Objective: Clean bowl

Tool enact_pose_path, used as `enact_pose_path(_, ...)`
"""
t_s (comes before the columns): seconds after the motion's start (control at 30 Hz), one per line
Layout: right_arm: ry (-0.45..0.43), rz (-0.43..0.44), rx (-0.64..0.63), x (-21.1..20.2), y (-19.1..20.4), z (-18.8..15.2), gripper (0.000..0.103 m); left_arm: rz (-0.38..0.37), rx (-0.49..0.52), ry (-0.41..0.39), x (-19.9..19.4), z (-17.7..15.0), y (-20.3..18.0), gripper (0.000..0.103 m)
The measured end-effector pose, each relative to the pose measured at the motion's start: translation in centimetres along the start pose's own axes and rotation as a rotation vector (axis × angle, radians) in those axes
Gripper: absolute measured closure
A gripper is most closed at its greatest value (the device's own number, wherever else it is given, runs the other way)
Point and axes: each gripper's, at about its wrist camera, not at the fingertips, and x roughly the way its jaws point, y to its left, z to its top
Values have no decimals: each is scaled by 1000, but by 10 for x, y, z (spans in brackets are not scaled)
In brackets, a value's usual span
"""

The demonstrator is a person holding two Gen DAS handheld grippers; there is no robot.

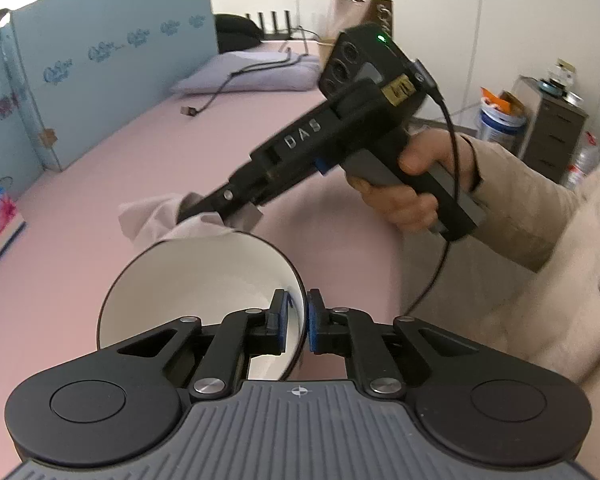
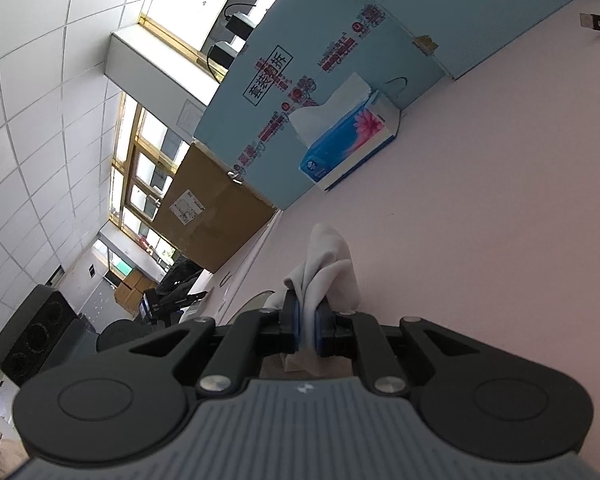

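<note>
Over the pink bench (image 1: 100, 208), my left gripper (image 1: 298, 322) pinches the bowl (image 1: 188, 280) rim; my right gripper (image 2: 308, 326) clamps a white cloth (image 2: 328, 268).

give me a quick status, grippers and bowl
Left hand-held gripper shut on the bowl rim, bowl tipped up. Right hand-held gripper shut on white tissue, at the bowl's far rim. Nothing in the way.
</note>
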Motion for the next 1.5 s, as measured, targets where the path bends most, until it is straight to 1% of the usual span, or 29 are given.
enact_pose_path(0.13,21,17,7,8,-1,3,92,-14,-9,1,-4,-4,2,90)
enact_pose_path(0.23,38,25,14,15,-1,5,91,-8,-15,-5,-5,-6,3,90)
enact_pose_path(0.27,40,24,12,16,0,6,91,-3,-17,-6,-5,-6,2,86)
enact_pose_path(0.3,41,19,5,16,1,6,91,20,-22,-17,-6,-4,1,80)
enact_pose_path(0.37,39,14,1,15,2,6,91,41,-40,-49,-7,-1,0,79)
enact_pose_path(0.4,37,12,4,14,2,5,91,54,-48,-72,-7,3,-2,75)
enact_pose_path(0.43,35,11,6,13,2,4,91,79,-55,-76,-4,6,-3,74)
enact_pose_path(0.53,31,4,9,11,1,2,91,131,-63,-59,6,15,-4,72)
enact_pose_path(0.6,23,-7,8,7,1,-1,92,172,-62,-45,14,21,-6,67)
enact_pose_path(0.63,21,-9,10,5,1,-1,92,180,-68,-42,16,23,-6,67)
enact_pose_path(0.73,12,-11,9,1,2,-3,92,178,-74,-41,18,23,-5,69)
enact_pose_path(0.77,10,-10,11,0,1,-4,92,174,-67,-41,18,23,-6,72)
enact_pose_path(0.9,0,-14,20,-8,0,-8,92,98,-31,-35,10,14,-10,85)
enact_pose_path(1.0,-3,-13,24,-12,2,-14,91,67,-34,-31,4,6,-8,89)
enact_pose_path(1.1,-3,-18,19,-17,5,-20,91,55,-27,-25,0,2,-7,92)
enact_pose_path(1.23,-7,-7,29,-24,9,-29,91,45,-28,-21,-5,-4,-5,91)
enact_pose_path(1.37,-11,7,48,-30,13,-38,91,51,-25,-28,-5,-6,-6,91)
enact_pose_path(1.5,-14,7,86,-29,9,-41,91,51,-21,-25,-4,-6,-7,91)
